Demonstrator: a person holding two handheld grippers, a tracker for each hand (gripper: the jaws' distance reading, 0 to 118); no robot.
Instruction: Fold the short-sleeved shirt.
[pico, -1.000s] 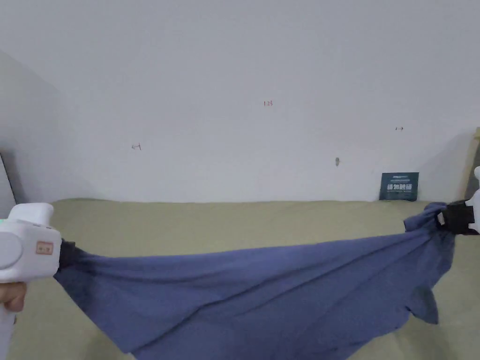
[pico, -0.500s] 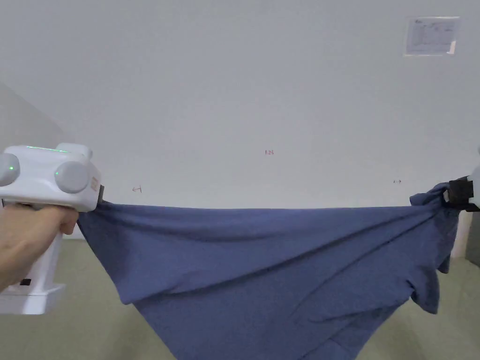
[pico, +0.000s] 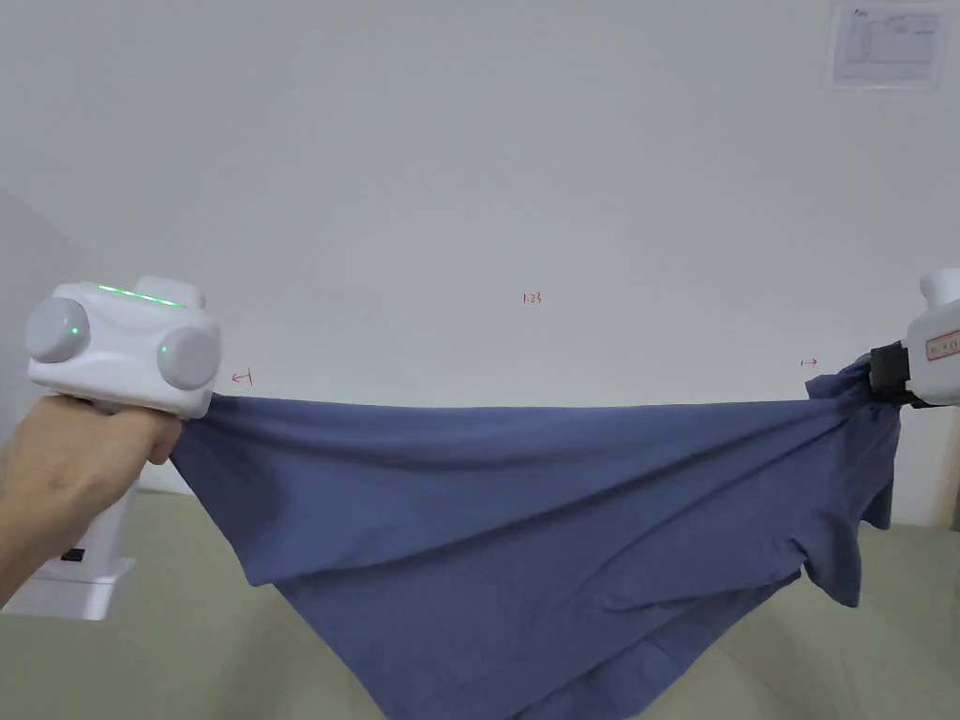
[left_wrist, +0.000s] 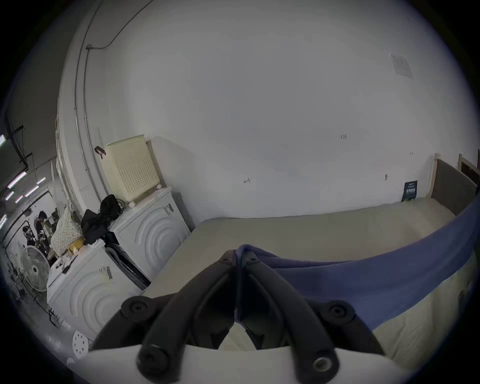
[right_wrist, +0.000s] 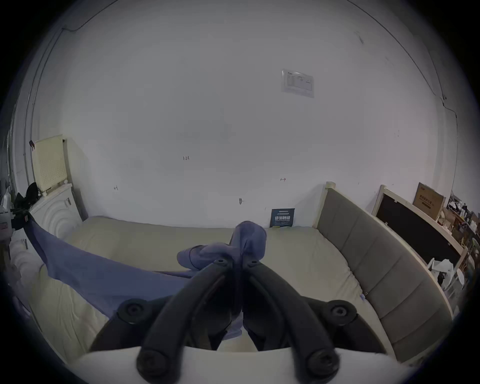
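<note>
A blue short-sleeved shirt (pico: 525, 506) hangs stretched in the air between my two grippers, above the beige bed (pico: 141, 656). My left gripper (pico: 208, 401) is shut on the shirt's left end; in the left gripper view its jaws (left_wrist: 240, 256) pinch the blue cloth (left_wrist: 376, 275), which runs off to the right. My right gripper (pico: 877, 375) is shut on a bunched end at the right; in the right gripper view cloth (right_wrist: 246, 241) bulges past the closed jaws. The shirt's lower part sags toward the mattress, and a sleeve (pico: 839, 572) dangles below the right end.
A white wall stands behind the bed. A padded headboard (right_wrist: 376, 259) lines the bed's right side. White washing machines (left_wrist: 148, 233) with a cream basket (left_wrist: 130, 166) stand past its left end. A small dark sign (right_wrist: 282, 217) leans on the wall.
Both grippers have lifted the shirt from low over the bed up into the air, still stretched between them. The head camera has tilted up as well.
</note>
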